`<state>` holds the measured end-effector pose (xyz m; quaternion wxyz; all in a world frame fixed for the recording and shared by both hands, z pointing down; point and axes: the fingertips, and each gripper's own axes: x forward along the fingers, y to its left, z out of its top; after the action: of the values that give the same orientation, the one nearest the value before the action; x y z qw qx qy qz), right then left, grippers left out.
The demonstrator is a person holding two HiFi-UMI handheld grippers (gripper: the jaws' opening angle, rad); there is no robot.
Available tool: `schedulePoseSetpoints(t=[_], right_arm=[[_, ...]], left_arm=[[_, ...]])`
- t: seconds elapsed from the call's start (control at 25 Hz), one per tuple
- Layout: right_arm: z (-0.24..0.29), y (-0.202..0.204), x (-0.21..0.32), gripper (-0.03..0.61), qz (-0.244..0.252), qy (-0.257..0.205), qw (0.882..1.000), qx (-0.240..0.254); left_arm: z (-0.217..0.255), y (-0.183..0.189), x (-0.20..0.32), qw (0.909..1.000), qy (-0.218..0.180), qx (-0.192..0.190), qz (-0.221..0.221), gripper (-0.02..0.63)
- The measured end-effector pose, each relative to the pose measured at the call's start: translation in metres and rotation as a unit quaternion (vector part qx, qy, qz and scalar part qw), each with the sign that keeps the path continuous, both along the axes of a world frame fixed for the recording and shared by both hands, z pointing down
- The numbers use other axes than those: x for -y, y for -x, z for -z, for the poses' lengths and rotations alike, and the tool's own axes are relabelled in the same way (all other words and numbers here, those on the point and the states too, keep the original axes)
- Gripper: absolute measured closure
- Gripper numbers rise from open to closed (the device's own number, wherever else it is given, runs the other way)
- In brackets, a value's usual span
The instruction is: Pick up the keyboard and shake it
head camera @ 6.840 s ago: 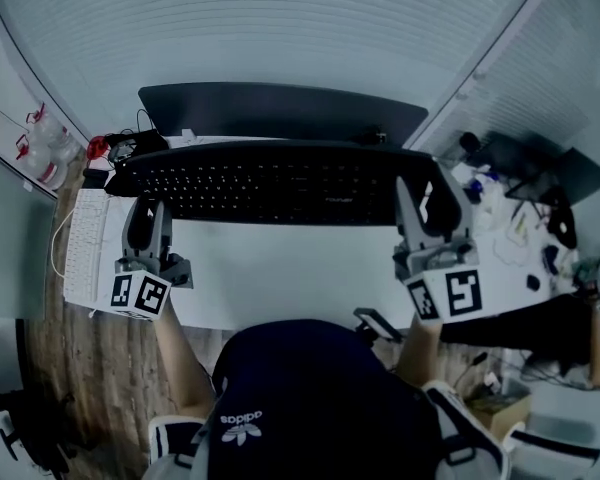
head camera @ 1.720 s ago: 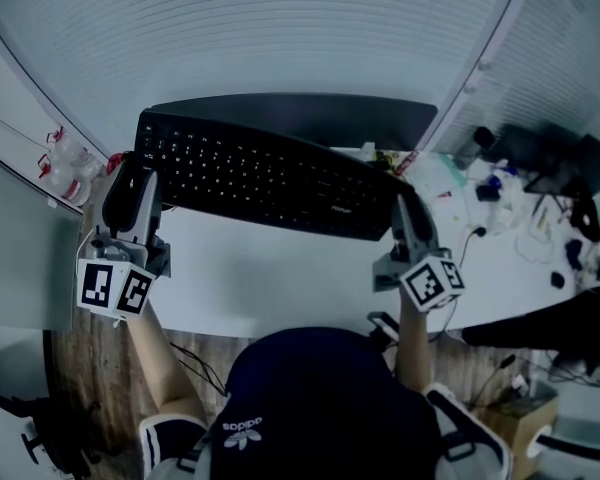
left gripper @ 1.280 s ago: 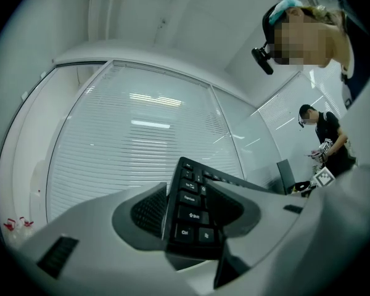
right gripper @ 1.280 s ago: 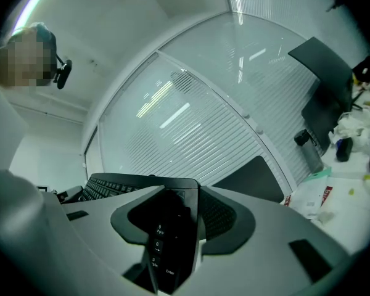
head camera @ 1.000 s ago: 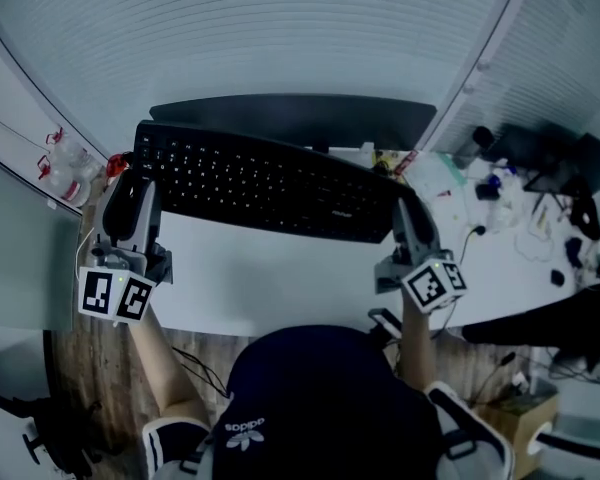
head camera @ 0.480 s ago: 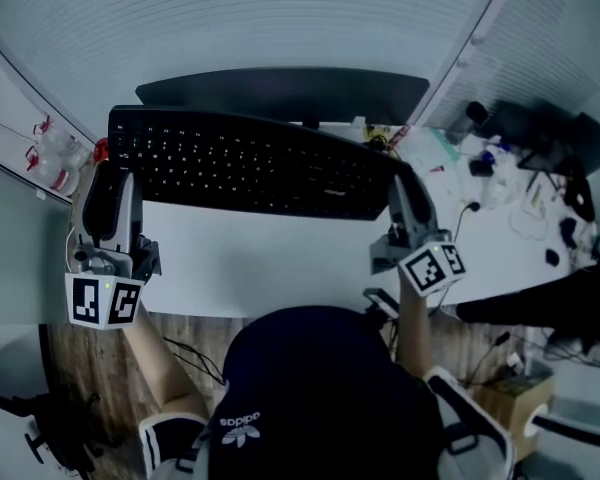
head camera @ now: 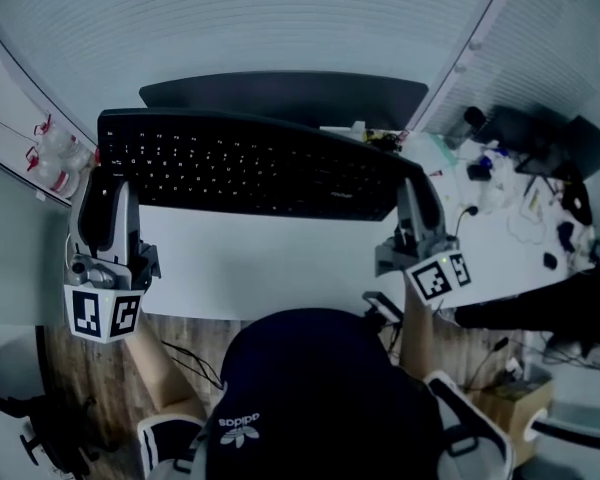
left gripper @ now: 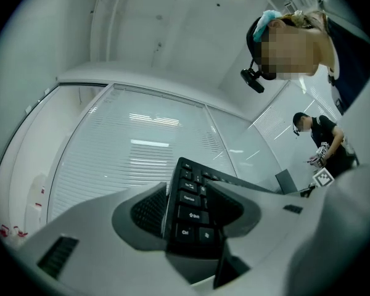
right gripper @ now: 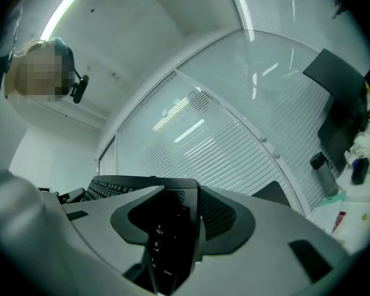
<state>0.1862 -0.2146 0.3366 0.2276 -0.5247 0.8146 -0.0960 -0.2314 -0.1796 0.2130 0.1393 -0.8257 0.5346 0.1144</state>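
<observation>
Head view: the black keyboard [head camera: 250, 173] is held above the white worktop [head camera: 270, 268], its long axis running from 9 o'clock to 3 o'clock, key face towards the camera. The left hand-held gripper [head camera: 102, 193] clamps the 9 o'clock end; the right hand-held gripper [head camera: 412, 186] clamps the 3 o'clock end. A dark monitor [head camera: 280, 93] stands at 12 o'clock of the keyboard. Left gripper view: the 2 jaws of the left hand-held gripper [left gripper: 191, 209] press on the keyboard [left gripper: 194, 214] at its Shift and Ctrl keys. Right gripper view: the right hand-held gripper [right gripper: 172, 222] grips the keyboard [right gripper: 166, 233] at its numeric-pad end.
</observation>
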Motion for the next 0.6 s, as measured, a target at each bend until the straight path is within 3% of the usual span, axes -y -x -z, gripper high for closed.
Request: schedulePoseSetpoints(t=[0.16, 0.6], right_arm=[[-0.008, -0.001, 0.008, 0.422, 0.001, 0.020, 1.000, -0.008], [0.006, -0.003, 0.007, 0.422, -0.015, 0.003, 1.000, -0.011]], left_arm=[[-0.006, -0.003, 0.011, 1.0000, 0.007, 0.005, 0.000, 0.413], [-0.015, -0.001, 0.015, 0.9995, 0.021, -0.023, -0.004, 0.413]])
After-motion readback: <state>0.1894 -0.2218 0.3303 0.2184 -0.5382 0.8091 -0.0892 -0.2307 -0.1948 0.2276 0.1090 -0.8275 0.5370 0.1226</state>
